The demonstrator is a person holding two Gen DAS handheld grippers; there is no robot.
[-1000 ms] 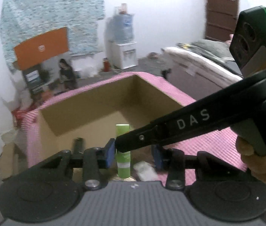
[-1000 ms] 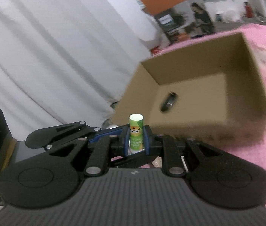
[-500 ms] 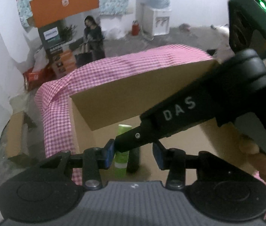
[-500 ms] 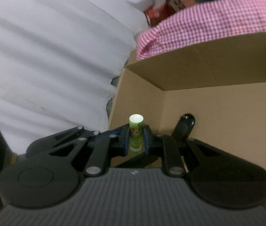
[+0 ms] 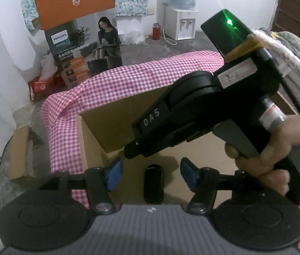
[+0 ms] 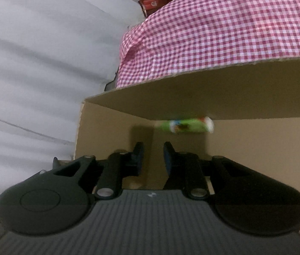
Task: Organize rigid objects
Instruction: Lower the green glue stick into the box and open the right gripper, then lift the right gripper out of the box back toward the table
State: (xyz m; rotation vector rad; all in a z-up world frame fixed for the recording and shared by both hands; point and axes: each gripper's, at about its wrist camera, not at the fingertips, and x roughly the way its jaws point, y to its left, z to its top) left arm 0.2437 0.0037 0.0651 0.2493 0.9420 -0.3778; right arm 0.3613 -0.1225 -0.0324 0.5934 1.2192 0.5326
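Cardboard makes up the box (image 5: 111, 125), which sits on a pink checked cloth (image 5: 128, 80) with its open top toward both cameras. Over it, the left gripper (image 5: 151, 173) points down into the box with its blue pads parted about halfway and opening; nothing is pressed between them. A black object (image 5: 153, 183) lies on the box floor below that gap, apart from both pads. From the right of the left view the right gripper (image 6: 153, 156) reaches across into the box, held by a hand (image 5: 277, 153), and a green light glows on its top. In the right view its jaws stand narrow and are opening, with nothing between them. A green tube (image 6: 185, 125) shows blurred and lying sideways just beyond the fingertips, near where the box's far wall meets the floor, clear of both pads. White curtain (image 6: 33, 63) hangs to the left of the box
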